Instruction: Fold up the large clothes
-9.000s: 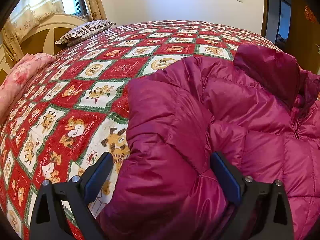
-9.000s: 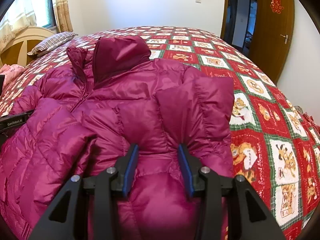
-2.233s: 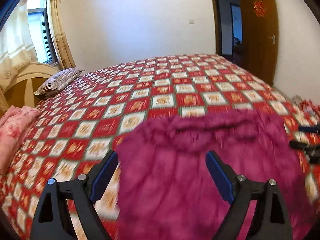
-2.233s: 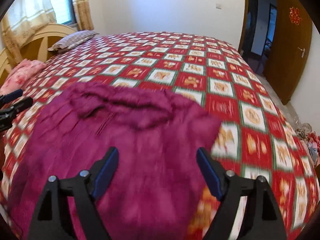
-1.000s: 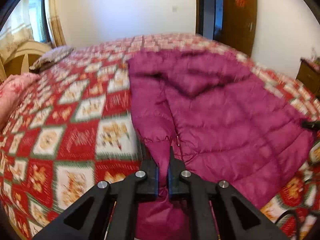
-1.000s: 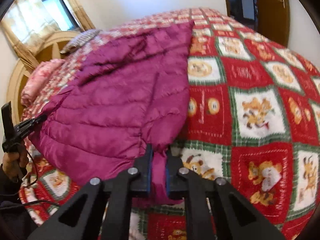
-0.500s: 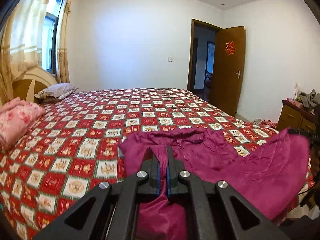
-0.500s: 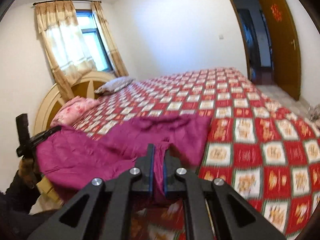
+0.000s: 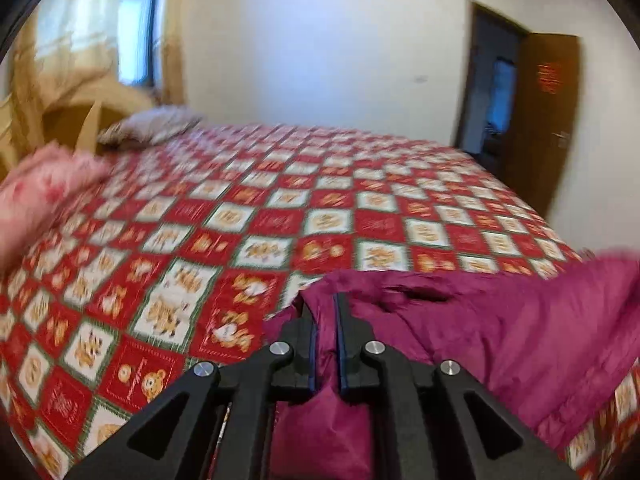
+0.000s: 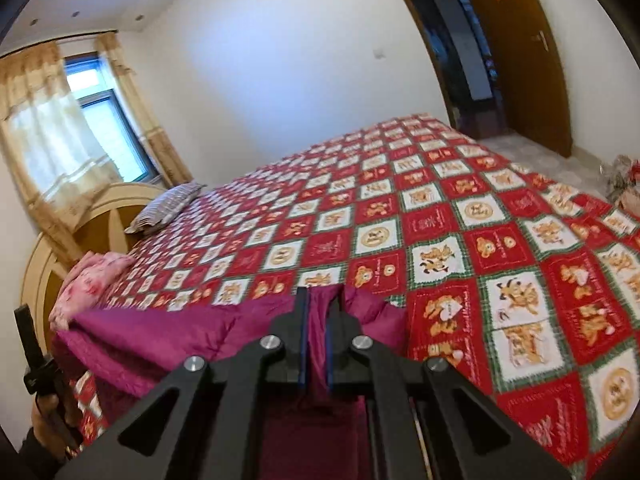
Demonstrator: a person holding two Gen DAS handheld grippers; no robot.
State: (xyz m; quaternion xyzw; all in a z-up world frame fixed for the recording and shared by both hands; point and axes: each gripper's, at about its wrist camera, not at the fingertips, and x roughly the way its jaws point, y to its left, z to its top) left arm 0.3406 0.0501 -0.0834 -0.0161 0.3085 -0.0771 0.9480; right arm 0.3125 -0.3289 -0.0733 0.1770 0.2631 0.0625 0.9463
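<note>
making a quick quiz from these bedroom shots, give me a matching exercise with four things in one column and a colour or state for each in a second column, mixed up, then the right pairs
Things:
1. jacket
2. pillow
3. door
4. bedspread

Colour or state:
A. striped, lying at the head of the bed
B. magenta, pinched at an edge by both grippers
C. red and white checks with cartoon animals
D. brown wood, standing open

Right pairs: 1-B, 2-A, 3-D, 4-C

The left gripper and right gripper each have their fingers shut on jacket fabric.
</note>
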